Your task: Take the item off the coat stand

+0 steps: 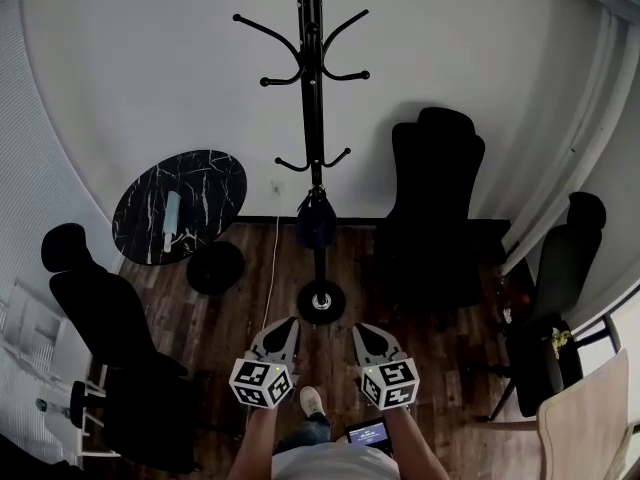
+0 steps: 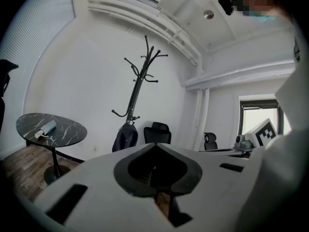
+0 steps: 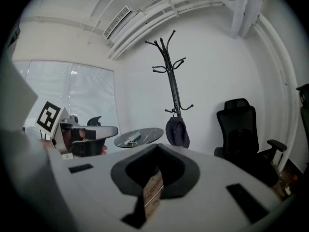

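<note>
A black coat stand rises against the white wall, its round base on the wood floor. A dark bag hangs from a low hook; it also shows as the dark bag in the left gripper view and the dark bag in the right gripper view. My left gripper and right gripper are side by side near the bottom of the head view, short of the stand's base. Both point towards the stand, jaws shut with nothing between them.
A round black marble table with a light object on it stands left of the stand. A black office chair stands to its right, another chair at the left, and a third chair at the right by a wooden chair.
</note>
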`<state>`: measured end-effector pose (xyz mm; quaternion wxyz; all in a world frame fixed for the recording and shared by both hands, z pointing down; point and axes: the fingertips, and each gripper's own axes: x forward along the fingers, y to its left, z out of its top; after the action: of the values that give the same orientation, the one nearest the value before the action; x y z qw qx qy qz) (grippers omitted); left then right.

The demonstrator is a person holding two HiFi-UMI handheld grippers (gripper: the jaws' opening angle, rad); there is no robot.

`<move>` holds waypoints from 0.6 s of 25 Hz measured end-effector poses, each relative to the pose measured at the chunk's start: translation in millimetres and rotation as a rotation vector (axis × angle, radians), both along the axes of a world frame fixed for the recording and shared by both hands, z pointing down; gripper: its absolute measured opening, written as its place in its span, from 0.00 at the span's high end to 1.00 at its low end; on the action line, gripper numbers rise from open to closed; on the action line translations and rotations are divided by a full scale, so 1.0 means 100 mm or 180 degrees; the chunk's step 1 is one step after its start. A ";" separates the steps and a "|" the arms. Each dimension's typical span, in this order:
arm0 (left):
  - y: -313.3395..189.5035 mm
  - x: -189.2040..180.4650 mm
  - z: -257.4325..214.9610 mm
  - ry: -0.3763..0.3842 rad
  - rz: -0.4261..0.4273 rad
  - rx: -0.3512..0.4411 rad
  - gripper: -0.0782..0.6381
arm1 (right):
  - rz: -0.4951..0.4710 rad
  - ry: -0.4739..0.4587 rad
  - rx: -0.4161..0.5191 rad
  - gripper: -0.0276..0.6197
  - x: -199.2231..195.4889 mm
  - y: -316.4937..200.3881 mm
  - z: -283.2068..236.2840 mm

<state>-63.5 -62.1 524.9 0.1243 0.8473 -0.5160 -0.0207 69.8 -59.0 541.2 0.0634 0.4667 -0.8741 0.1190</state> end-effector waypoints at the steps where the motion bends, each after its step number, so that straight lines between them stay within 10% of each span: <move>1: -0.11 0.00 0.04 -0.0035 0.0047 -0.0012 0.86 | 0.0024 -0.0011 -0.0025 0.94 -0.01 -0.12 0.03; 15: -1.49 -0.38 0.15 -0.0018 0.0095 -0.0036 0.86 | 0.0155 0.0074 -0.0148 0.94 -0.31 -1.41 0.19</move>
<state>-102.0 -210.6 540.1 0.1279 0.8542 -0.5038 -0.0136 38.6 -200.4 560.6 0.0814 0.4876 -0.8587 0.1353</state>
